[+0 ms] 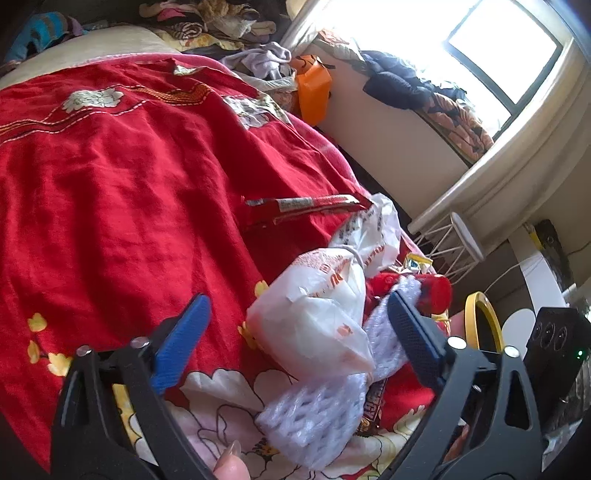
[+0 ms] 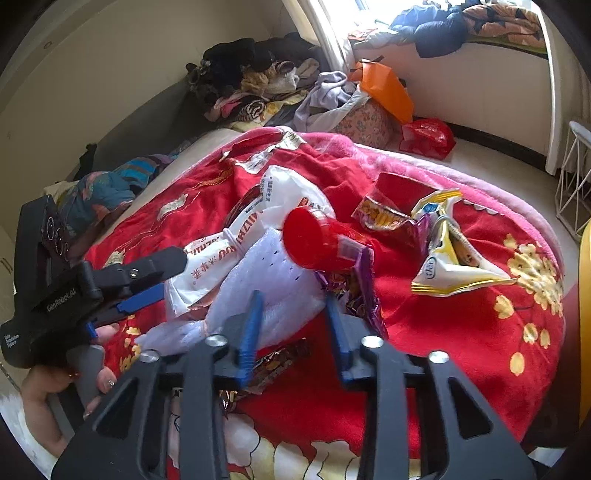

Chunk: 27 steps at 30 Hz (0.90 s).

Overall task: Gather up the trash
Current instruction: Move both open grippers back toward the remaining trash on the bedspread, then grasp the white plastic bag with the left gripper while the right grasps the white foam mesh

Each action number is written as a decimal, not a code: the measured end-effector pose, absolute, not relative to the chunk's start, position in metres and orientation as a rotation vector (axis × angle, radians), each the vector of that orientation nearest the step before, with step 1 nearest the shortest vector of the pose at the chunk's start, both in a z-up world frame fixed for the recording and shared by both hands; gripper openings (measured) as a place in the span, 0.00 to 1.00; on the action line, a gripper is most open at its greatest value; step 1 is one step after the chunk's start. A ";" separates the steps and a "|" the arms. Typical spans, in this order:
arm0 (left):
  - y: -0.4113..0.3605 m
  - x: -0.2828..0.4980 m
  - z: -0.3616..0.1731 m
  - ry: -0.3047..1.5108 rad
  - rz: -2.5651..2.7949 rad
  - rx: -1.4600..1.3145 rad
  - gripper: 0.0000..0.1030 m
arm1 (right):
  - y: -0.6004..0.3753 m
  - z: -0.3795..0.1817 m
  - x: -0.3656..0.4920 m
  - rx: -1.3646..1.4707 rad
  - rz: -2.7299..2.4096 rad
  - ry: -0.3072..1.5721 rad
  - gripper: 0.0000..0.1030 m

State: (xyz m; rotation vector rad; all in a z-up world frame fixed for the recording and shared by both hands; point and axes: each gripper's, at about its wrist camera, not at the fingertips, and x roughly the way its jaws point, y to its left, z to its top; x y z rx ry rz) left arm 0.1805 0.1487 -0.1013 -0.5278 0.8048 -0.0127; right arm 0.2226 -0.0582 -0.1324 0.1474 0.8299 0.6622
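Location: trash is being gathered on a bed (image 2: 461, 332).
Right hand-held gripper (image 2: 293, 319): being clenched on white foam netting (image 2: 269, 280).
Left hand-held gripper (image 1: 295, 328): being held released around the white plastic bag (image 1: 314, 314).
Nearer: red canister (image 2: 317, 240), lying sideways just beyond the right fingertips.

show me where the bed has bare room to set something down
The red blanket lies bare left of the long red wrapper, up to the clothes pile. In the right wrist view another bare patch sits below the yellow snack bag. Crowded: the middle, where the white plastic bag, foam netting and red canister bunch together.
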 end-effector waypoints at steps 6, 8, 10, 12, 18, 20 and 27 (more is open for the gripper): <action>0.143 0.181 -0.101 0.820 -0.039 -0.514 0.59 | -0.062 -0.127 0.216 0.144 0.677 0.813 0.16; 0.141 0.183 -0.101 0.826 -0.043 -0.506 0.55 | -0.067 -0.126 0.214 0.157 0.680 0.813 0.15; 0.140 0.183 -0.102 0.833 -0.046 -0.504 0.50 | -0.070 -0.125 0.214 0.167 0.683 0.812 0.15; 0.138 0.184 -0.102 0.838 -0.052 -0.501 0.46 | -0.072 -0.123 0.213 0.174 0.687 0.808 0.15; 0.132 0.184 -0.096 0.829 -0.063 -0.482 0.39 | -0.076 -0.118 0.205 0.177 0.706 0.797 0.14; 0.131 0.183 -0.090 0.815 -0.070 -0.475 0.38 | -0.077 -0.115 0.202 0.182 0.715 0.792 0.13; 0.131 0.177 -0.070 0.762 -0.079 -0.476 0.37 | -0.083 -0.098 0.188 0.198 0.751 0.741 0.13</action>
